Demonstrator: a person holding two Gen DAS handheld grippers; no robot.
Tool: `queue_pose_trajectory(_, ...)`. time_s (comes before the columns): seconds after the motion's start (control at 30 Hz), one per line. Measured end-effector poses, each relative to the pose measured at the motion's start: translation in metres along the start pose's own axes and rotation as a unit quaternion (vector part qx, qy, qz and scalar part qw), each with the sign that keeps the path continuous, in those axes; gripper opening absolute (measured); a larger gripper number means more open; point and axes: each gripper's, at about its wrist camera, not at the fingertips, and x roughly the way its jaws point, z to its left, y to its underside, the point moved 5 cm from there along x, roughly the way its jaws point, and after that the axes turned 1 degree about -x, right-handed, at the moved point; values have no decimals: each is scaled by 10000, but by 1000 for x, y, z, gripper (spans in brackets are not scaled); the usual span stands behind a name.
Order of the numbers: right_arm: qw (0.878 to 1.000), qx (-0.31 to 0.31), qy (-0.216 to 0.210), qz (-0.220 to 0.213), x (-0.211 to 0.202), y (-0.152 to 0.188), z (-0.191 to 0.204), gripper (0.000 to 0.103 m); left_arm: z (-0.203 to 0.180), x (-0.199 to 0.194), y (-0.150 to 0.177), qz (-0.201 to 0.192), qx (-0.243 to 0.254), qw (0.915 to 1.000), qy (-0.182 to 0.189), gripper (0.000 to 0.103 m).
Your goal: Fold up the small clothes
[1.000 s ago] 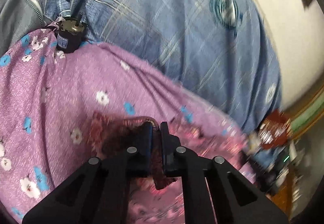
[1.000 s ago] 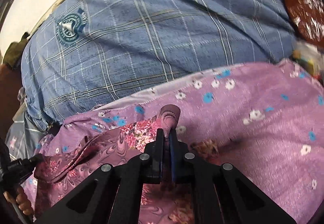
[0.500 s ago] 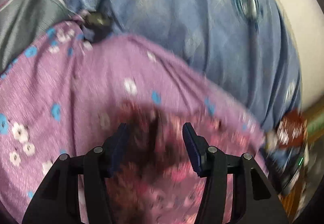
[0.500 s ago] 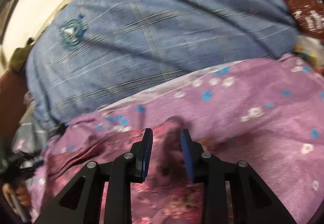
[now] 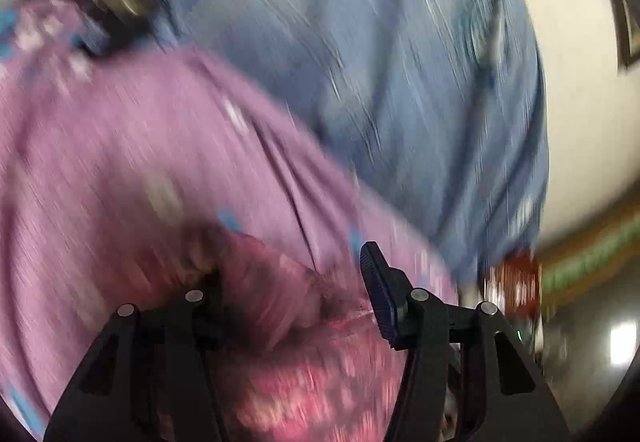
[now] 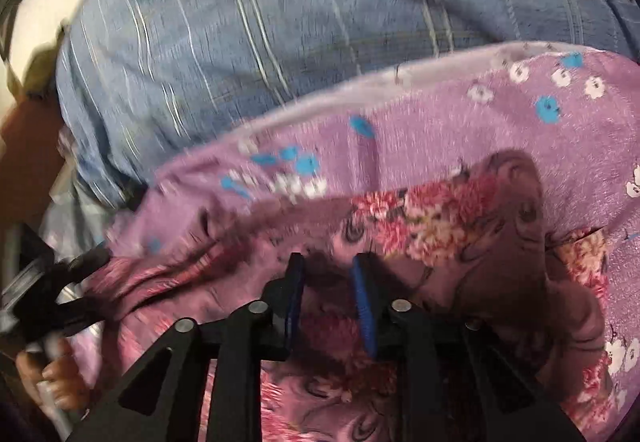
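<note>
Floral garment (image 6: 440, 226) lies released: left tool (image 5: 292, 298) gapes, right tool (image 6: 326, 294) opening, both earlier clamped.

I see the small garment (image 6: 440, 226), a mauve cloth printed with pink and cream flowers and dark swirls, lying crumpled near me on the purple flowered blanket (image 6: 460, 130). One rounded flap of it (image 6: 516, 194) lies turned over at the right, plain side up. In the left wrist view the same cloth (image 5: 280, 294) is blurred, bunched into a raised fold.
</note>
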Motion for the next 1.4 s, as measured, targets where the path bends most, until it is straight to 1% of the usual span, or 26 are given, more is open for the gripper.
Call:
queue_pose_trajectory(0.03,9996,75,-142,-246,-12,-5,-2,37,8,-8,-8,-266,-144,9995,-113,53)
queue_pose_trajectory(0.1,9948,128,-154,-1000,-51,-17,-11,60,13,-27,-19,-812,-115,9954,-492,53)
queue_pose_trajectory(0.13,9918,179,-61,-1266,-67,-20,-19,67,10,-39,-20,-1037,-28,9928,-601,53)
queue_pose_trajectory(0.17,9889,289,-6,-1456,-82,-23,-31,71,4,-50,-20,-1188,65,9909,-635,53)
queue_pose_trajectory(0.23,9870,593,1,-1493,-95,-24,-57,71,-15,-65,-11,-1236,391,9891,-700,60)
queue_pose_trajectory(0.3,9871,886,-16,-1334,-92,-27,-78,69,-31,-62,12,-906,824,9880,-943,62)
queue_pose_trajectory(0.37,9888,1082,-201,-1010,-75,-28,-92,63,-35,-52,39,-457,1030,9904,-798,62)
queue_pose_trajectory(0.43,9889,1235,-295,-765,-62,-26,-99,58,-33,-30,67,243,1053,9918,-684,62)
queue_pose_trajectory(0.47,9894,1293,-346,-566,-51,-24,-100,52,-33,-20,78,482,1062,9909,-671,62)
queue_pose_trajectory(0.5,9893,1372,-325,-365,-39,-20,-99,43,-33,-9,88,656,1148,9884,-753,62)
queue_pose_trajectory(0.6,9898,1363,-397,-94,-29,-12,-88,41,-34,4,96,688,1569,9774,-1235,62)
queue_pose_trajectory(0.63,9909,1226,-547,-109,-32,-13,-78,41,-35,5,95,664,1617,9762,-1281,62)
queue_pose_trajectory(0.7,9861,875,-1407,-124,-48,-16,-47,42,-36,7,90,620,1593,9765,-1313,62)
queue_pose_trajectory(0.8,9630,256,-2643,-468,-88,-18,-9,50,-34,11,88,631,1607,9753,-1379,62)
queue_pose_trajectory(0.83,9556,8,-2894,-560,-100,-17,0,52,-34,11,88,616,1612,9752,-1385,62)
queue_pose_trajectory(0.87,9548,-112,-2903,-625,-104,-17,2,56,-35,12,89,609,1639,9746,-1402,62)
queue_pose_trajectory(0.93,9718,-138,-2227,-765,-100,-18,-9,58,-33,11,91,602,1747,9720,-1454,62)
queue_pose_trajectory(0.97,9847,51,-1634,-596,-87,-18,-24,57,-36,19,88,598,1802,9704,-1493,62)
queue_pose_trajectory(1.03,9949,306,-889,-372,-67,-16,-45,50,-39,21,91,590,1958,9660,-1585,62)
queue_pose_trajectory(1.1,9982,511,-221,-215,-50,-12,-70,32,-39,22,92,563,2032,9638,-1633,62)
queue_pose_trajectory(1.13,9969,775,-87,-110,-40,-9,-81,31,-38,23,92,559,2064,9628,-1651,62)
queue_pose_trajectory(1.17,9953,960,-153,-41,-32,-9,-85,31,-38,23,93,558,2083,9623,-1658,62)
queue_pose_trajectory(1.23,9933,1022,-536,-4,-29,-6,-80,31,-37,24,92,555,2087,9623,-1652,62)
queue_pose_trajectory(1.3,9971,419,-629,0,-33,-8,-55,26,-35,24,90,544,2039,9635,-1650,62)
queue_pose_trajectory(1.33,9989,52,-467,-51,-35,-8,-42,23,-34,24,89,542,2013,9640,-1649,62)
queue_pose_trajectory(1.4,9985,-522,49,-129,-35,-3,-25,5,-34,23,88,525,1948,9654,-1652,62)
